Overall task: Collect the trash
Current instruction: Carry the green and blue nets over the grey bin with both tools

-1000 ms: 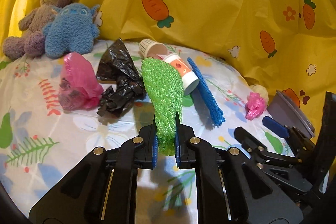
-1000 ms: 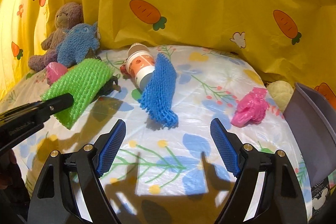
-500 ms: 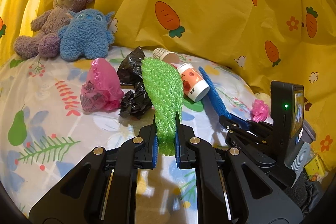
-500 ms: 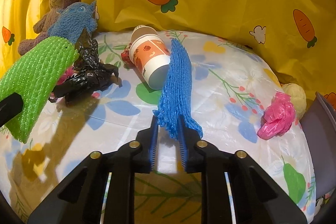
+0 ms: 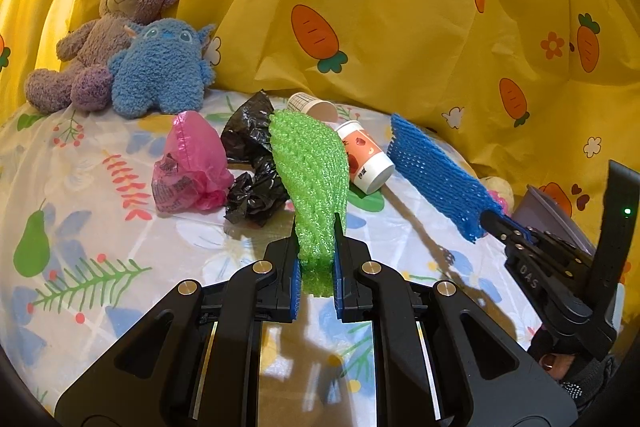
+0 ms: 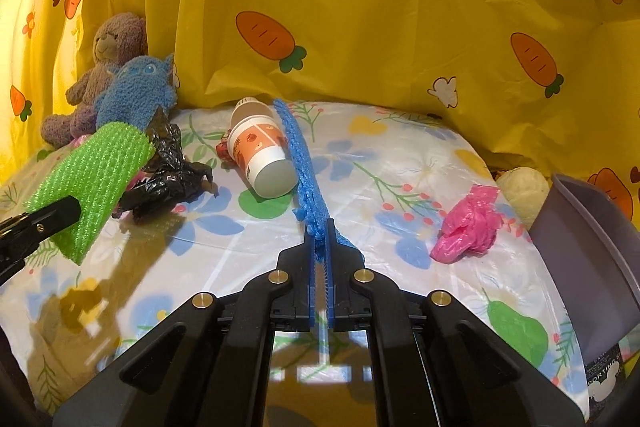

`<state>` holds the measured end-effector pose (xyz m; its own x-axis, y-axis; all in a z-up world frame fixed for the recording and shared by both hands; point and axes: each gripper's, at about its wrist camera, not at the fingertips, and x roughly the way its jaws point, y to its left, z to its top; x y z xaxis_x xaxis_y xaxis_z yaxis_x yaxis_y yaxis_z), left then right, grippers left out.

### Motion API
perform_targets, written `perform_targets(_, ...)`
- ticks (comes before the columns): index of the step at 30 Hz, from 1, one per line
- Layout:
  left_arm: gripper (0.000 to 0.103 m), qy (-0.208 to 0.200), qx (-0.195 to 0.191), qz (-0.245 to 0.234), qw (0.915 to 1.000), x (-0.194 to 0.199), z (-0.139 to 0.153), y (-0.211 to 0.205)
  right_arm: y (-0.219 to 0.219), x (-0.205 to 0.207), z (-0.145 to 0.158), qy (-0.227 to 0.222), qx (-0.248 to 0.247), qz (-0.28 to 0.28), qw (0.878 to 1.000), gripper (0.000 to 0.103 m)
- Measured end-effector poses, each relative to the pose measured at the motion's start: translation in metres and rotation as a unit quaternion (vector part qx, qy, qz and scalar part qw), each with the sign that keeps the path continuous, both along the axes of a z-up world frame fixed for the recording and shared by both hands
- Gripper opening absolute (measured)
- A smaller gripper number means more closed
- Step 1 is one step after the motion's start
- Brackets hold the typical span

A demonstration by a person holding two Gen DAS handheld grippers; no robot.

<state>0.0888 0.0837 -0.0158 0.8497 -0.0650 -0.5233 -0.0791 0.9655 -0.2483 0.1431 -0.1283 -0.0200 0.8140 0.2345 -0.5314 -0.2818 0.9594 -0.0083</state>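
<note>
The left tool is clamped on the lower end of a green foam net, which rises up and forward from its pads, clear of the floral surface. The right tool is closed tight on the near end of a blue foam net, which stretches edge-on away from the pads, running just beside a tipped orange-and-white paper cup. Both nets are soft, open-weave sleeves, flattened and slightly curved. On the surface lie a crumpled black bag, a pink bag to its left and a smaller pink wad near a grey bin at the right edge.
</note>
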Motion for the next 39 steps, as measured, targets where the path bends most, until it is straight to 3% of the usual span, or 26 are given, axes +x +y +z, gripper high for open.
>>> perform_targets(15, 0.011, -0.03, -0.011, -0.07, 0.997, -0.003, 0.018, -0.043, -0.074, -0.048, 0.038, -0.072, 0.041, -0.046, 0.995, 0.004)
perform_targets(24, 0.011, -0.049, -0.001, -0.136, 0.9895, 0.01, 0.043, -0.096, -0.133, -0.06, 0.054, -0.101, 0.043, -0.116, 0.987, 0.004)
perform_targets(29, 0.011, -0.064, 0.003, -0.191, 0.9794, 0.023, 0.062, -0.144, -0.175, -0.066, 0.065, -0.117, 0.045, -0.172, 0.977, 0.004)
perform_targets(39, 0.011, -0.072, 0.002, -0.313, 0.9471, 0.062, 0.074, -0.255, -0.24, -0.074, 0.068, -0.124, 0.032, -0.277, 0.952, 0.004)
